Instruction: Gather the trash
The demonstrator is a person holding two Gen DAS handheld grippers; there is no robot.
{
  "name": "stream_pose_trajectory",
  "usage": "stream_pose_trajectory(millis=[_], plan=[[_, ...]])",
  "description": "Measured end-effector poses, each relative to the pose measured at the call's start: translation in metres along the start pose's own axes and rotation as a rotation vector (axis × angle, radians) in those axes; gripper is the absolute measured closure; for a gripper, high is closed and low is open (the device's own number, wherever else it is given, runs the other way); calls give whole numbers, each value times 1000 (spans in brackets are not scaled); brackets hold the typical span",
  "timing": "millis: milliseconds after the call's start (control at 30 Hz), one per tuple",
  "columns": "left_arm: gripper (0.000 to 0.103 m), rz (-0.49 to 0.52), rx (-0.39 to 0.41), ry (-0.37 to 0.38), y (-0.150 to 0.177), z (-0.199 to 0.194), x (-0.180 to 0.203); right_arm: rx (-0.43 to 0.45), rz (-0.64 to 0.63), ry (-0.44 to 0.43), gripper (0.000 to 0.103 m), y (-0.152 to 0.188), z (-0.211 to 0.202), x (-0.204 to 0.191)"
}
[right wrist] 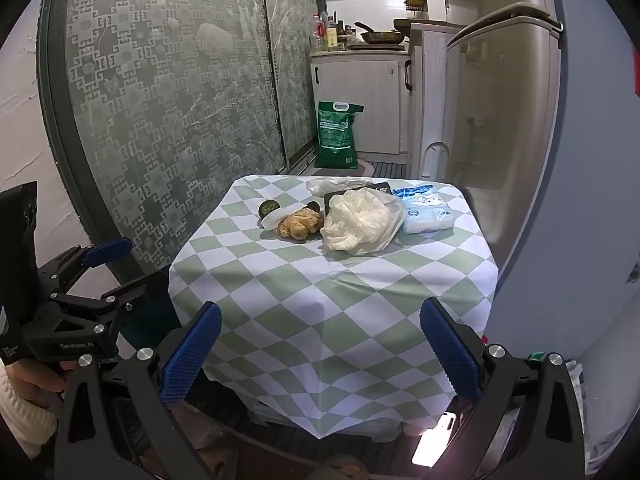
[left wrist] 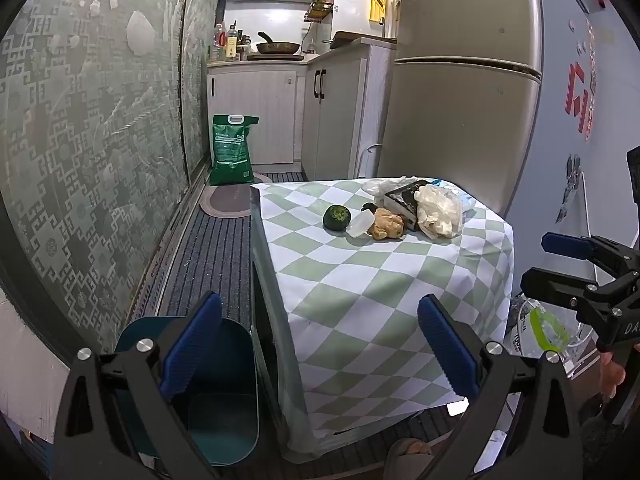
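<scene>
On the green-and-white checked tablecloth (left wrist: 360,304) lie a green round fruit (left wrist: 337,218) (right wrist: 269,208), a small white cup (left wrist: 361,225) (right wrist: 273,220), a brown crumpled paper wad (left wrist: 386,222) (right wrist: 300,222) and a crumpled white plastic bag (left wrist: 438,210) (right wrist: 360,220) resting against a black box (left wrist: 402,199) (right wrist: 358,192). A teal trash bin (left wrist: 224,408) stands on the floor left of the table. My left gripper (left wrist: 320,348) (right wrist: 144,262) is open and empty over the table's near left corner. My right gripper (right wrist: 320,352) (left wrist: 536,263) is open and empty at the near edge, well short of the items.
A blue-white tissue pack (right wrist: 428,210) and clear plastic (right wrist: 336,184) lie at the table's back. A fridge (left wrist: 460,80) stands behind on the right, patterned sliding doors (left wrist: 100,120) on the left. A green sack (left wrist: 232,148) leans by the cabinets. A clear bag (left wrist: 548,328) hangs right of the table.
</scene>
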State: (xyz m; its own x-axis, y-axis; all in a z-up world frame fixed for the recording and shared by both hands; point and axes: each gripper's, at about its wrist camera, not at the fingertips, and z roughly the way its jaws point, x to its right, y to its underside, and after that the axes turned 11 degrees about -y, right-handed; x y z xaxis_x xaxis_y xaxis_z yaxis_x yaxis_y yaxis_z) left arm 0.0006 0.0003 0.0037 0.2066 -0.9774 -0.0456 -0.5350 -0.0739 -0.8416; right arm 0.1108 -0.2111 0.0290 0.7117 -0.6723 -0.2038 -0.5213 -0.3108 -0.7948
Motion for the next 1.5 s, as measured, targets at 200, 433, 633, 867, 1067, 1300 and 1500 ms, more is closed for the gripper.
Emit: stream_pose_trajectory(millis=[200,433,633,867,1067,1300,1500], plan=[[3,-2,1,-1,0,0,0,1,1,-2,3,-2,0,-1],[3,-5,0,0,-1,0,0,-2,3,1,3,-2,1,1],[3,-7,4,-4,-1,-1,-1,-1,2,3,3,-1,0,1],[3,-8,4,-3,-1,-2,-1,2,5,5,3,0,-1,4],[3,-9,4,-2,-1,-2,-1,1,7,9,3,-1,-2,5],[3,-11,3,0,-1,-1,-1,2,5,11,3,0,-2,4],[3,-12,2,1,-1,-2,-1,0,7,11,3,2,-1,4]])
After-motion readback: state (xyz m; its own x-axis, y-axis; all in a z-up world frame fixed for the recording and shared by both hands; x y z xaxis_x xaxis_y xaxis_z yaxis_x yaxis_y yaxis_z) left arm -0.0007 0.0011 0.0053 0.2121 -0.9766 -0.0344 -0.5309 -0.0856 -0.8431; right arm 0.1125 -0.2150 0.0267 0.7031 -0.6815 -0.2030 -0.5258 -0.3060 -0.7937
